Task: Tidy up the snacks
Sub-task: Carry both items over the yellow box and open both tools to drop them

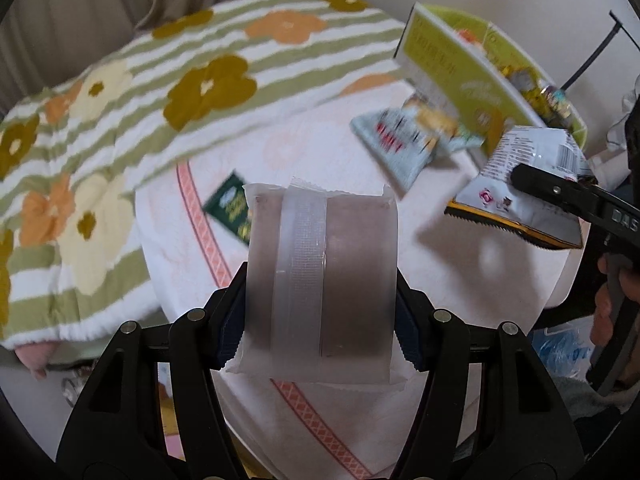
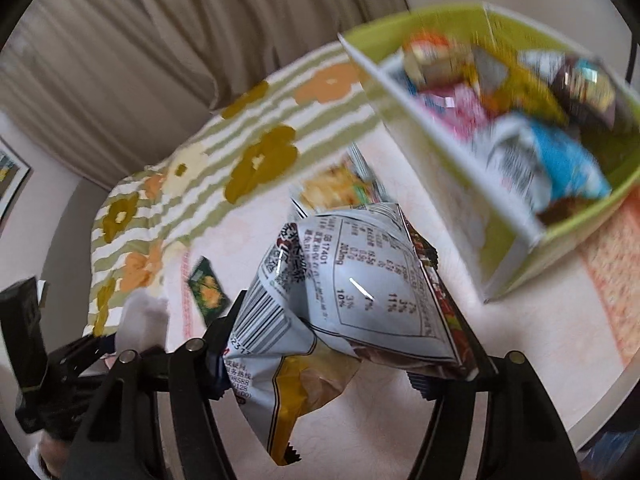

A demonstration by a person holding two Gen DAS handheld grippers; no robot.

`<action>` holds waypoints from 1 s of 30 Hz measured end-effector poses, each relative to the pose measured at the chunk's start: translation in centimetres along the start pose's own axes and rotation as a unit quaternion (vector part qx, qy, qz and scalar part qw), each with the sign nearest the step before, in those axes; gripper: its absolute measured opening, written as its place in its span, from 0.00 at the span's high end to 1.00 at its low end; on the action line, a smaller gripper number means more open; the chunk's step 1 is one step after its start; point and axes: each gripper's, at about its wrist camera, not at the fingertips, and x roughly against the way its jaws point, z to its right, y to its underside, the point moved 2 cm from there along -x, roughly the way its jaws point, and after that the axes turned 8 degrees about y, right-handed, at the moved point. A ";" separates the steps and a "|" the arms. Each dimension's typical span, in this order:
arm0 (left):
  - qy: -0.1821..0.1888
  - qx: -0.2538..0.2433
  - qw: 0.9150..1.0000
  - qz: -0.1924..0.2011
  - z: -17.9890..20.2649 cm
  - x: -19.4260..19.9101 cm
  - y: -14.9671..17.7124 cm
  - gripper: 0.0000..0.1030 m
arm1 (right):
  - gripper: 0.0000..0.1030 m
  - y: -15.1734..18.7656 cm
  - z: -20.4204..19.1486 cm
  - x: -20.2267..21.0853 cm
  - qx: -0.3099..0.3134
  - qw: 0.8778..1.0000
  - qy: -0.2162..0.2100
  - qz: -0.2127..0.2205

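Note:
My left gripper is shut on a frosted clear packet with a brown snack inside, held above the round white table. My right gripper is shut on a crumpled white and yellow snack bag; it also shows in the left wrist view, just below the box. The lime-green box with a white divider holds several snack packs and stands at the table's far right. A dark green packet and a pale blue bag lie on the table.
A striped flower-pattern blanket covers the bed behind the table. Beige curtains hang at the back. A blue plastic bag lies low at the right beside the table's edge.

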 end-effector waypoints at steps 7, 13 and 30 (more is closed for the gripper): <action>0.004 -0.002 0.999 0.042 4.2 2.2 -4.6 0.42 | 0.39 -4.5 2.3 5.0 0.026 0.998 -0.039 0.036; 0.002 0.021 0.997 0.072 9.6 1.8 -8.8 0.42 | 0.39 -9.1 6.5 7.6 0.076 0.994 -0.057 0.063; 0.019 0.065 0.995 0.079 23.3 -6.8 -19.8 0.42 | 0.39 -21.4 17.1 5.9 0.139 0.986 -0.059 0.066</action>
